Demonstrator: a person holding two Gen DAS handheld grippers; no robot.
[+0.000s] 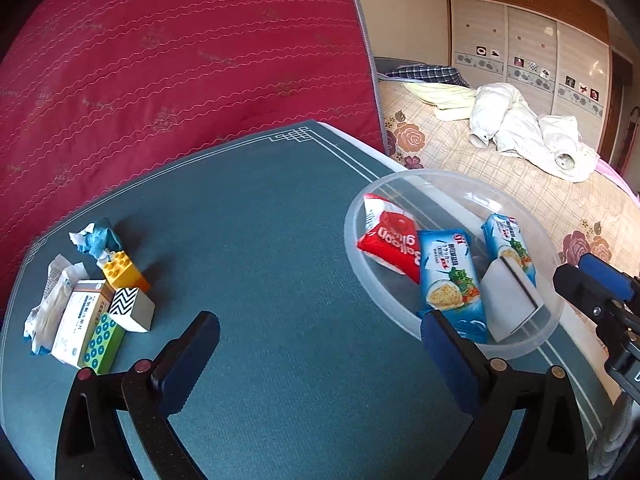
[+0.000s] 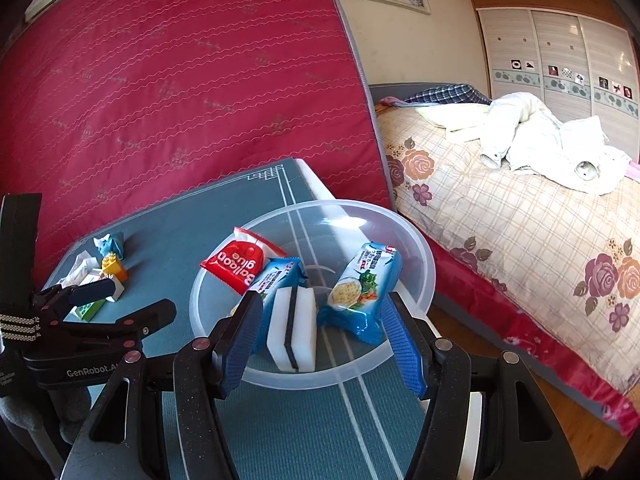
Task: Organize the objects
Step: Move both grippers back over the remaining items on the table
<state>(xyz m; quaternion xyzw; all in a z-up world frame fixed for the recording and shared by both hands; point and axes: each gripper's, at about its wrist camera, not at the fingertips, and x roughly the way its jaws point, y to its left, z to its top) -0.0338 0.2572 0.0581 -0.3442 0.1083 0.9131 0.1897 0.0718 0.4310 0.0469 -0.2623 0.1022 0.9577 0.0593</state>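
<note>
A clear plastic bowl [image 1: 360, 208] [image 2: 420, 240] sits at the right edge of the teal mat [image 1: 260, 220]. It holds a red Balloon glue packet [image 1: 390, 240] [image 2: 236, 264], two blue cracker packs [image 1: 450, 280] [image 2: 360, 284] and a white sponge with a black stripe [image 1: 508, 304] [image 2: 292, 328]. A pile at the mat's left has a yellow toy brick [image 1: 118, 266], a zigzag-patterned box [image 1: 132, 308], a medicine box [image 1: 82, 320], a green dotted box [image 1: 102, 344] and crumpled wrappers [image 1: 96, 236]. My left gripper [image 1: 320, 344] is open and empty above the mat. My right gripper [image 2: 324, 340] is open at the bowl's near rim, fingers either side of the sponge.
A red quilted mattress [image 1: 180, 60] stands upright behind the mat. A bed [image 2: 520, 220] with a floral cover and white clothes lies to the right, a wardrobe [image 2: 560, 60] beyond it. The mat's right edge drops off beside the bowl.
</note>
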